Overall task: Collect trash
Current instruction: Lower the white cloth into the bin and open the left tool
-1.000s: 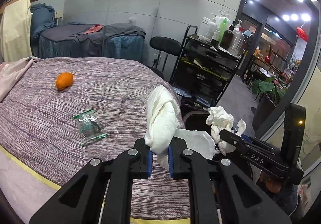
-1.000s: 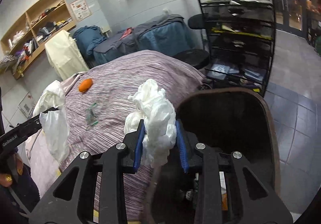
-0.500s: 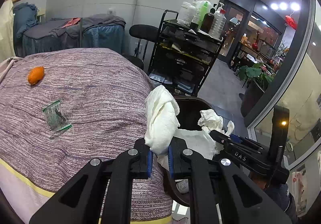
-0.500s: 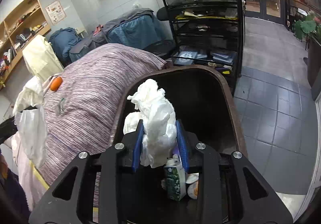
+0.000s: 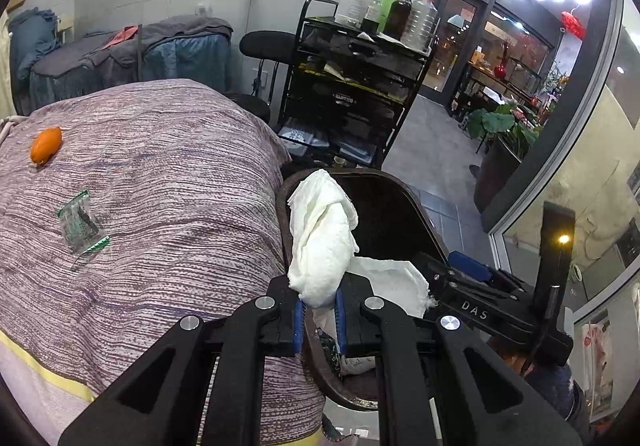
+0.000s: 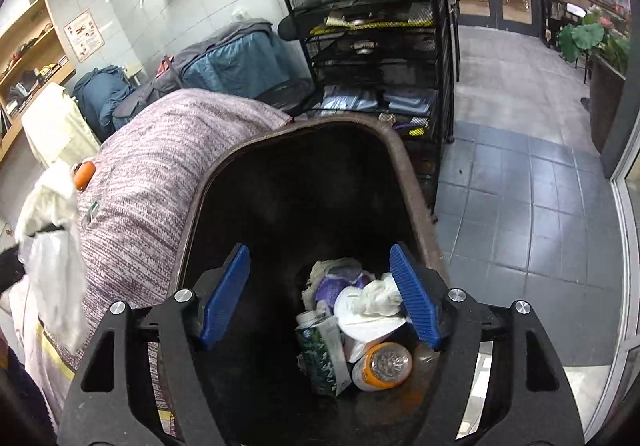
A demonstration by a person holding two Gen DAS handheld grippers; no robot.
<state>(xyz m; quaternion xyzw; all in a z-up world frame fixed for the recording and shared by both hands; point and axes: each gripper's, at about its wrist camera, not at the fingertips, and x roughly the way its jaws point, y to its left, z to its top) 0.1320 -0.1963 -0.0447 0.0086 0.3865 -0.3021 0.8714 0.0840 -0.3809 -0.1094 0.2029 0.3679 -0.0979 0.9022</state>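
— Bed (image 5: 168, 174) first: where does it sit against the bin?

— Striped purple cover fills the left of both views, and the brown trash bin (image 6: 404, 166) stands just beside its corner, rim touching or nearly touching the cover; I cannot tell which.

— And the right gripper (image 6: 320, 294)?

— Tilted downward over the bin's mouth. Its jaws have just been opening and now stand wide apart with nothing between the blue pads (image 6: 226, 290). Below them, in the bin, lie crumpled tissue (image 6: 376, 298), a green carton (image 6: 322, 354) and an orange-rimmed can (image 6: 384, 364).

— Left gripper (image 5: 318, 320)?

— Also angled down, at the bin's near rim. Its jaws are clamped on a white tissue wad (image 5: 324, 242), which stands up out of the pads over the bin's edge.

— What remains on the cover?

— A small clear-and-green wrapper (image 5: 80, 224) lies flat on it, well apart from an orange fruit (image 5: 46, 144) farther back.
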